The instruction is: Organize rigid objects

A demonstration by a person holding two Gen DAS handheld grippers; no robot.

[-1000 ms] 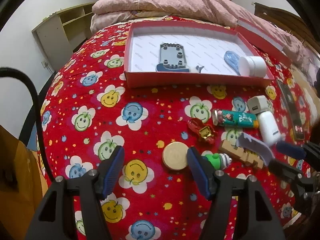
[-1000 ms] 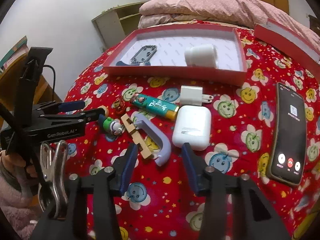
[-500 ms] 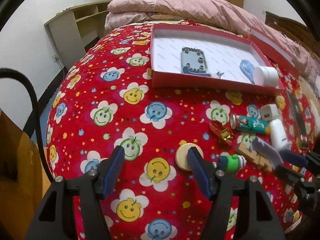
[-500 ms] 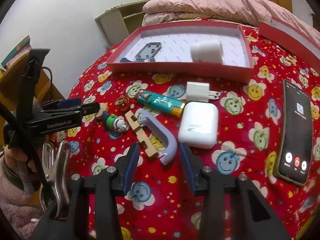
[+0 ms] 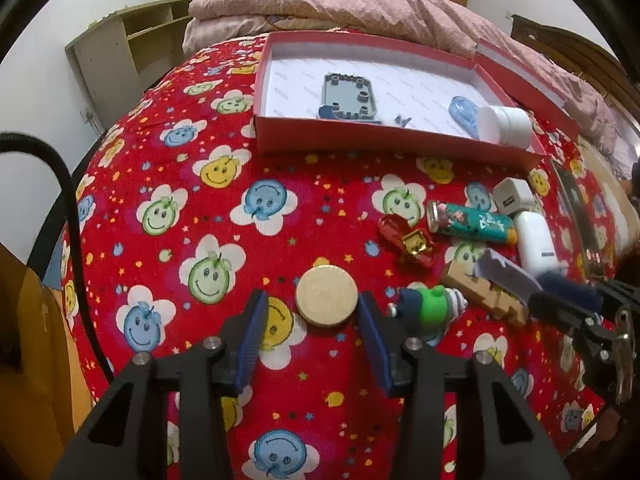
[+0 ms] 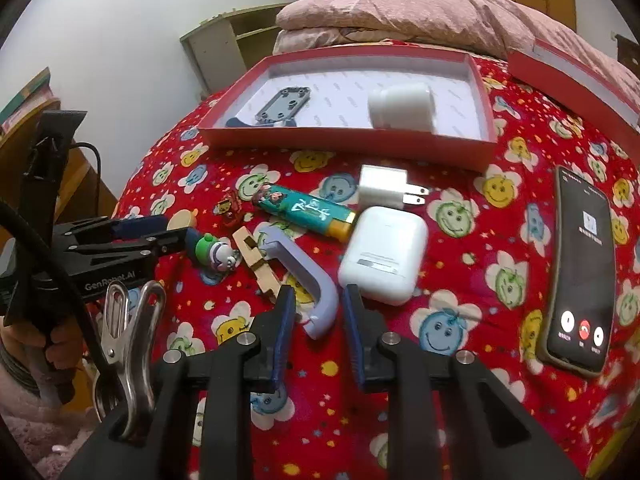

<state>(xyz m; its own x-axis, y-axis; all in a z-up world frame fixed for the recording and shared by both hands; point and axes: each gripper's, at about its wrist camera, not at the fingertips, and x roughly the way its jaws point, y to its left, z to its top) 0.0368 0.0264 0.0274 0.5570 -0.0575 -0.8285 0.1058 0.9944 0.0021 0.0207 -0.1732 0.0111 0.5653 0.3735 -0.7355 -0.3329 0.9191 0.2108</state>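
My left gripper (image 5: pixel 310 320) is open, its fingers on either side of a round gold tin (image 5: pixel 326 300) on the red smiley blanket. My right gripper (image 6: pixel 318 312) is open around the near end of a lilac curved handle (image 6: pixel 308 276). Beside these lie a green figurine (image 5: pixel 430 307), a wooden piece (image 6: pixel 256 262), a red and gold toy (image 5: pixel 408 240), a teal lighter (image 6: pixel 308 210), a white earbud case (image 6: pixel 382 256) and a white charger plug (image 6: pixel 382 186). A red tray (image 5: pixel 384 138) at the back holds a grey plate (image 5: pixel 350 98), a white jar (image 5: pixel 504 125) and a blue piece (image 5: pixel 462 110).
A phone (image 6: pixel 582 268) with its screen lit lies at the right. The tray's red lid (image 6: pixel 576 80) sits at the back right. A folded pink quilt (image 5: pixel 360 4) lies behind the tray. A shelf unit (image 5: pixel 120 48) stands at the left wall.
My left gripper has moved right and forward so the gold tin now sits between its fingers. My right gripper has advanced onto the lilac handle and narrowed.
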